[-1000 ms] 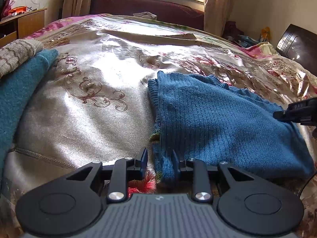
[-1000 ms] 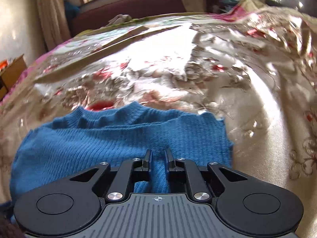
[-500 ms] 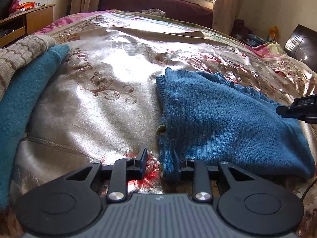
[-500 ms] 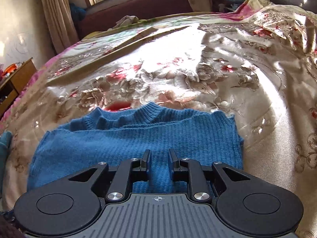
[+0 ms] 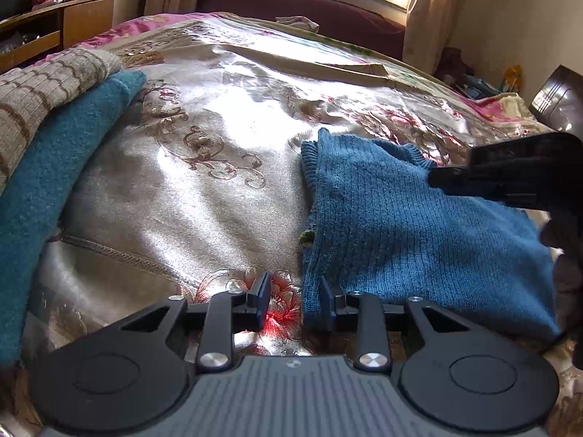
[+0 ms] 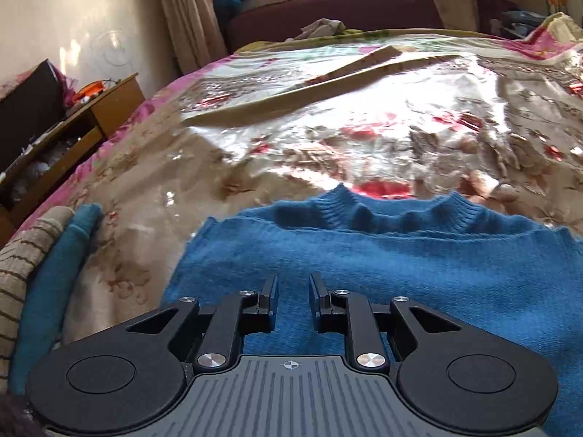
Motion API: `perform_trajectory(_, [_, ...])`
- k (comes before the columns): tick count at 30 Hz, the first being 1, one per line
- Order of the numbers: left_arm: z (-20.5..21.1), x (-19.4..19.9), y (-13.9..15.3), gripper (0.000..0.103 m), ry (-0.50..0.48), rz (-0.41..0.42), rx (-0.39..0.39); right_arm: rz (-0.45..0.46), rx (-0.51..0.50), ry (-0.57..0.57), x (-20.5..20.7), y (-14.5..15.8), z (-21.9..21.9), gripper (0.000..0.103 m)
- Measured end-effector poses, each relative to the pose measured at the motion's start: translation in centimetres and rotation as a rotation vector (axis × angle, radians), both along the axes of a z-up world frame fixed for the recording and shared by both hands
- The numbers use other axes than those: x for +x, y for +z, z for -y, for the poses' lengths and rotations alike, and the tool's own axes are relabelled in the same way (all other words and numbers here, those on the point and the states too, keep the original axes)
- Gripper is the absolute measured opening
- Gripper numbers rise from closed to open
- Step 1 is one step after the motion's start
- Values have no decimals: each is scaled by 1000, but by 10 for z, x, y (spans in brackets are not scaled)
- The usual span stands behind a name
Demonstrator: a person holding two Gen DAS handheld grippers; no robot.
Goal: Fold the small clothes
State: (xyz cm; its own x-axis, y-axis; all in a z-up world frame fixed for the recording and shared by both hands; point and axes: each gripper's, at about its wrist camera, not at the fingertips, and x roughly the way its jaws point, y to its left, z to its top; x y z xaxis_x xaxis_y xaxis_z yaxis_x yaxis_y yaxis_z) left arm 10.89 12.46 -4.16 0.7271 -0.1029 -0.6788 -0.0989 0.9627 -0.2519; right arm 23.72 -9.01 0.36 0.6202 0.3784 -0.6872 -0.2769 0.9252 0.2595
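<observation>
A blue knit sweater (image 5: pixel 408 225) lies flat on the shiny floral bedspread (image 5: pixel 204 200), neckline away from me. My left gripper (image 5: pixel 293 302) sits low at its near left corner, jaws apart; the sweater's edge rests against the inner side of the right finger and bare bedspread shows in the rest of the gap. My right gripper (image 6: pixel 293 300) hovers over the sweater's (image 6: pixel 419 266) middle with its jaws opening and nothing pinched between them. In the left wrist view the right gripper (image 5: pixel 437 180) reaches in from the right above the sweater's far side.
At the left of the bed is a pile of clothes: a beige striped knit (image 5: pixel 47 87) on a teal sweater (image 5: pixel 54 182), also seen as the teal sweater (image 6: pixel 62 273) in the right wrist view. A wooden desk (image 6: pixel 94 116) stands beyond the bed's left side. A dark red couch (image 5: pixel 309 11) sits under the window.
The right gripper has swept left across the sweater and its jaws have widened; it now reaches farther into the left wrist view. The left gripper has stayed at the sweater's corner.
</observation>
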Motion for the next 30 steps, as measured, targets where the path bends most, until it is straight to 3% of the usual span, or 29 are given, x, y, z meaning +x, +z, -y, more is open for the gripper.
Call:
perform_trajectory(2, [-4,-1,1,37,6,0,-24,-9,-10,37,6,0,-21,30])
perform_trajectory(8, [-14,-1,-1,39,-1,-19,-92,-83,-31,114,27,-9,-75,39])
perform_trajectory(12, [-21,-3,-1,40,-3,-25,-142,-106,-112,135,36,-17,-103,55])
perform_trajectory(16, [-26,-4,0,40,-2,-29,-182,-94,-187,180,35,-17,-126,59])
perform_trajectory(19, [-27,-4,0,40,-1,-29,-190,-67,-299,209,33,-24,-147,52])
perform_trajectory(21, [-26,-5,2,40,-3,-29,-190,-51,-340,213,32,-27,-153,42])
perform_trajectory(27, [-20,-8,5,50,-41,-27,-193,-63,-375,235,38,-22,-147,15])
perform_trajectory(30, [-19,-6,3,56,-53,-24,-215,-77,-363,234,40,-18,-141,12])
